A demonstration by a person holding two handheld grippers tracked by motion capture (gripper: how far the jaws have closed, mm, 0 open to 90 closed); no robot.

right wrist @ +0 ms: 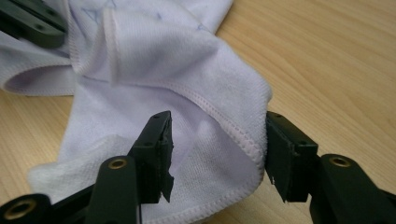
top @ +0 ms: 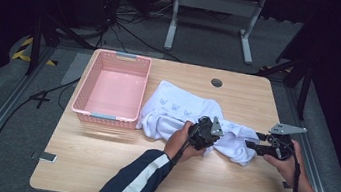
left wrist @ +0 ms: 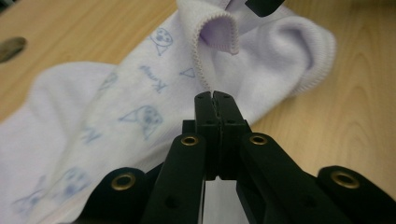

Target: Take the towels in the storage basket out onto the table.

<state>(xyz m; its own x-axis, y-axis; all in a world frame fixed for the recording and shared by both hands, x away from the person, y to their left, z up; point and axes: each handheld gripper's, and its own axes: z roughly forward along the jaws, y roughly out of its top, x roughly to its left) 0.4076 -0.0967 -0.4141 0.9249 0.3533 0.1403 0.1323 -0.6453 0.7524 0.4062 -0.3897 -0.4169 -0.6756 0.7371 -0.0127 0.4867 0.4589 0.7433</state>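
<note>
In the high view both forearms enter from the bottom edge, and the two grippers meet the garment at the lower right of the tabletop, just below the middle of the frame. The left gripper (top: 205, 131) sits on the near middle of the white printed garment (top: 181, 110); in the left gripper view its jaws (left wrist: 215, 100) are pressed flat together with no gap, their tips at the cloth beside a stitched hem, and whether a thin layer is pinched between them I cannot tell. That looks like an attempt to pin or pick up one edge while the other hand works. The right gripper (top: 259, 141) lies low at the garment's right end; in the right gripper view its jaws stand partly apart, straddling a folded hemmed corner (right wrist: 233, 135) without squeezing it, probably placed to take that corner. The garment (right wrist: 154, 60) lies crumpled, its long axis running from the upper left, near the basket, down to the lower right, where a rounded end points at the right gripper. Farther back, the empty pink basket (top: 112, 88) stands at the upper left of the table (top: 113, 168), just beside the cloth, likely its destination.
</note>
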